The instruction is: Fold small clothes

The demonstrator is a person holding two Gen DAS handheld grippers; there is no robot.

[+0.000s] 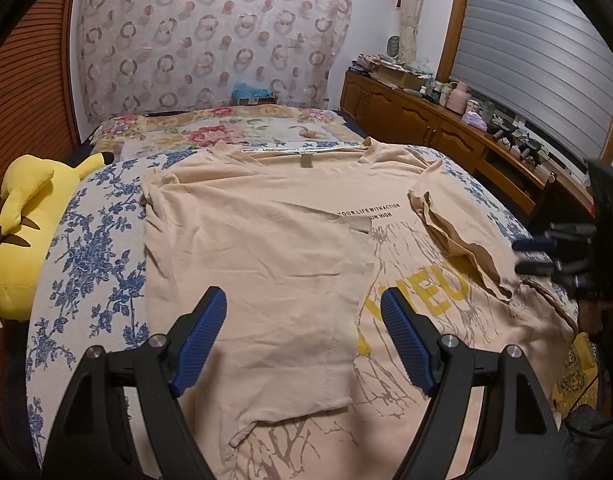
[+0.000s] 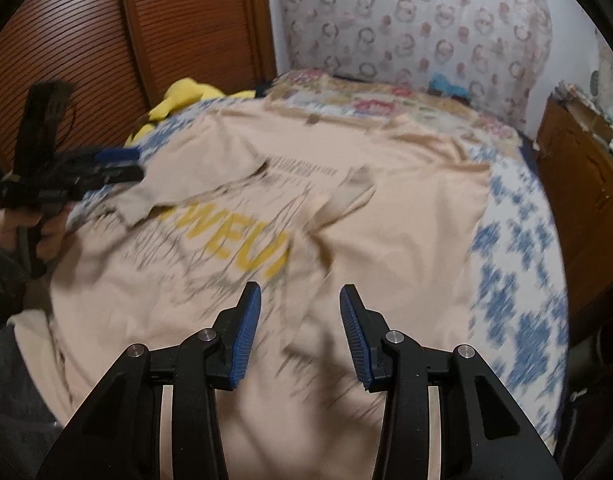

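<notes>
A beige T-shirt [image 1: 266, 248] with yellow letters and grey branch print lies flat on the bed. Its left side is folded inward over the print, and its right sleeve [image 1: 458, 240] is folded inward too. My left gripper [image 1: 304, 300] is open and empty, hovering above the shirt's lower middle. My right gripper [image 2: 300, 296] is open and empty above the shirt [image 2: 366, 220]; that view is motion-blurred. The right gripper also shows at the right edge of the left wrist view [image 1: 546, 256]. The left gripper shows at the left of the right wrist view [image 2: 114, 166], by the folded sleeve.
A blue floral sheet [image 1: 90, 248] covers the bed. A yellow plush toy [image 1: 26, 224] lies at the left edge. A floral quilt [image 1: 226, 128] lies at the head. A wooden cabinet [image 1: 446, 128] with clutter runs along the right. A wooden slatted door [image 2: 106, 40] stands left.
</notes>
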